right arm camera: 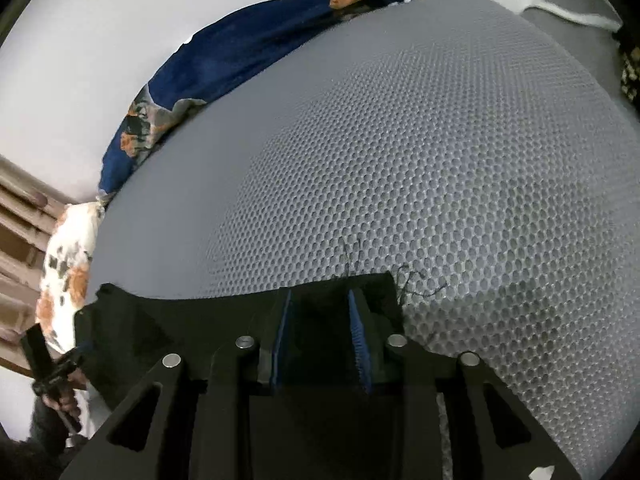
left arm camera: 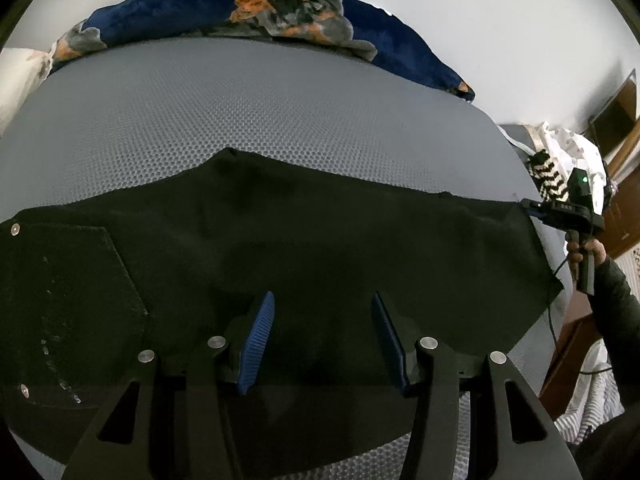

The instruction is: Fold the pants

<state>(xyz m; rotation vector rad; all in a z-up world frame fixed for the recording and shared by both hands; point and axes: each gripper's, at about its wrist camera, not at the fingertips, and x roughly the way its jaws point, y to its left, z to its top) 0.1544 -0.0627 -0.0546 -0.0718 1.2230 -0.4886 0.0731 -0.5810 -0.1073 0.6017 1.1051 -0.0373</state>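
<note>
My black fabric pants [left arm camera: 320, 248] lie flat, folding unfinished; left gripper [left arm camera: 322, 316] open, right gripper [right arm camera: 320, 312] open over hem.

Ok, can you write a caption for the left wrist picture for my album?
Open left gripper hovering over black pants spread on a grey mesh mattress.

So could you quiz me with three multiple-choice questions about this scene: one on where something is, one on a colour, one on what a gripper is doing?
1. Where do the pants lie?
A. on the grey mattress
B. on a chair
C. on the floor

2. What colour are the pants?
A. white
B. black
C. red

3. How is the left gripper?
A. shut on a sock
B. out of view
C. open above the pants

Answers: 1 A, honeycomb mattress surface shows around the cloth; 2 B, the fabric is uniformly dark; 3 C, its blue pads stand apart.
</note>
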